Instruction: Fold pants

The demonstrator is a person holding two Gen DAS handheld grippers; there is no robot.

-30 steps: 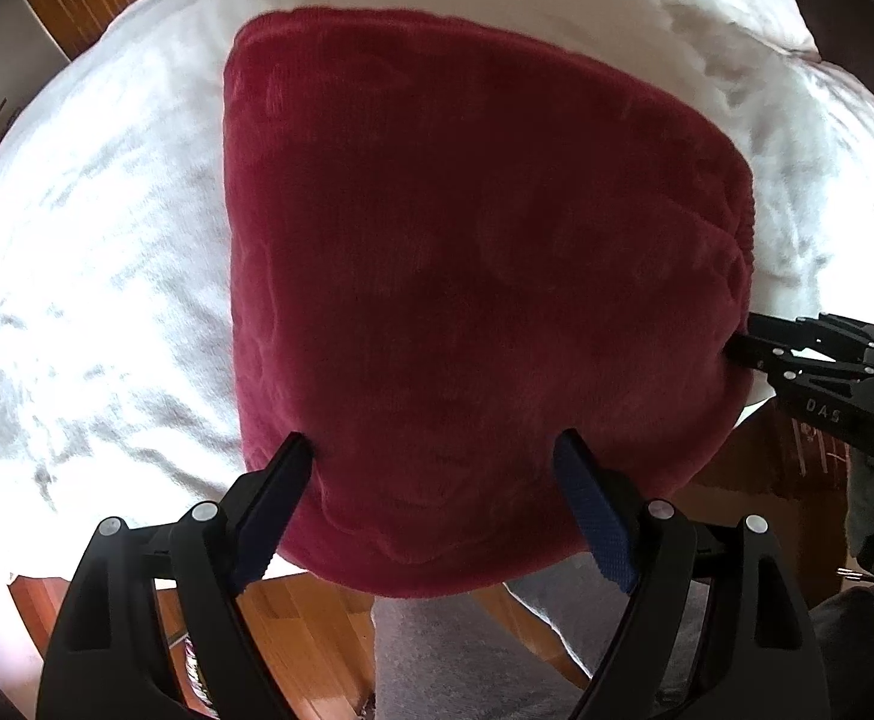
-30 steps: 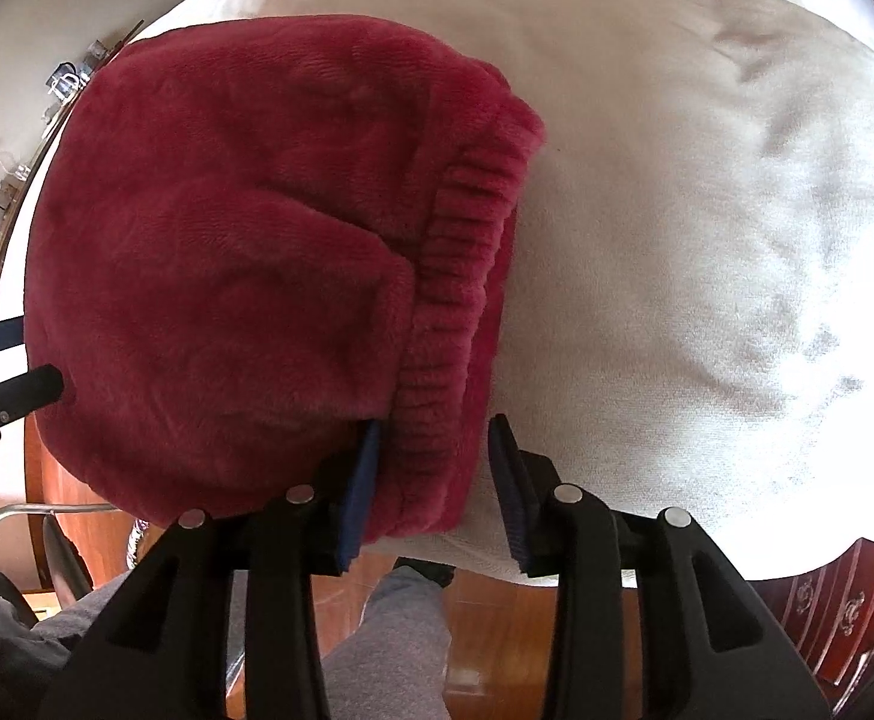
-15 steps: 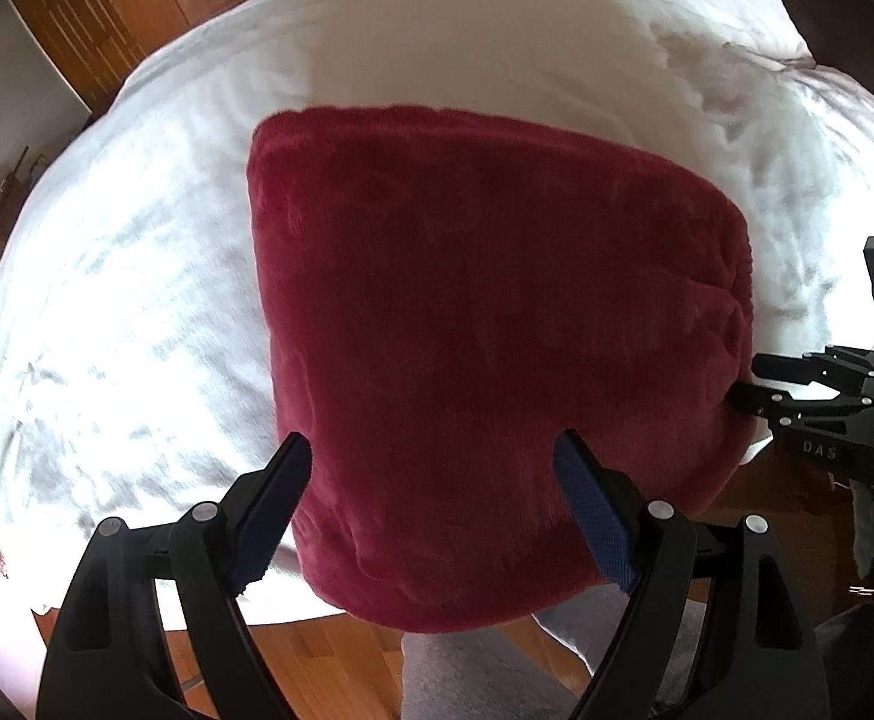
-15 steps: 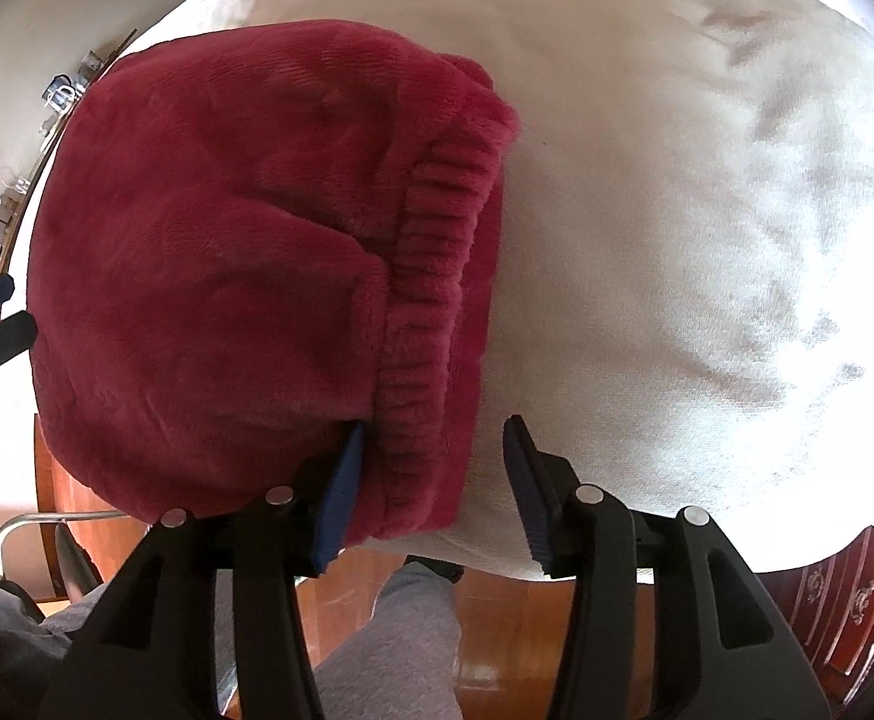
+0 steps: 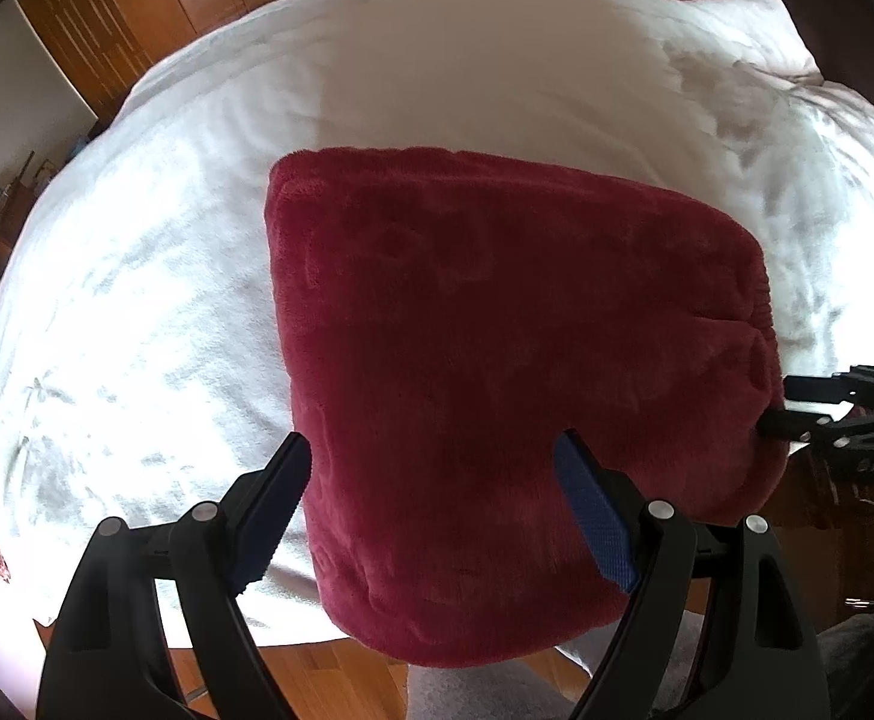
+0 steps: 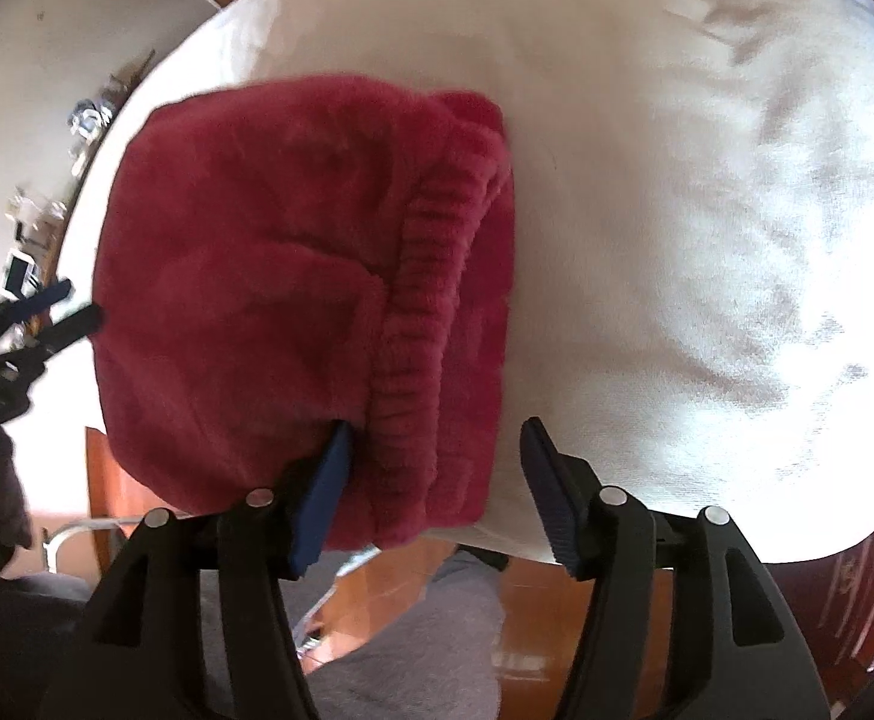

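Pants (image 5: 509,396) in deep red fleece lie folded into a thick block at the near edge of a white bedspread (image 5: 155,324), their lower part hanging past the edge over the wooden floor (image 5: 317,678). From the left wrist camera, the left gripper (image 5: 431,486) stands spread wide, both blue pads in front of the bundle's near left portion, none of the fabric pinched between them. At the right rim of this view the right gripper (image 5: 797,405) shows side-on, its tips against the bundle's right edge and parted. From the right wrist camera, the pants (image 6: 293,312) fill the left half, the ribbed waistband (image 6: 419,324) running down the folded stack toward the lens. The right gripper (image 6: 437,468) is spread open around the stack's near right corner: the left pad lies against the fleece beside the waistband, the right pad stands apart over the bedspread (image 6: 707,228). The left gripper (image 6: 65,309) shows blurred at the far left, beside the bundle's edge.
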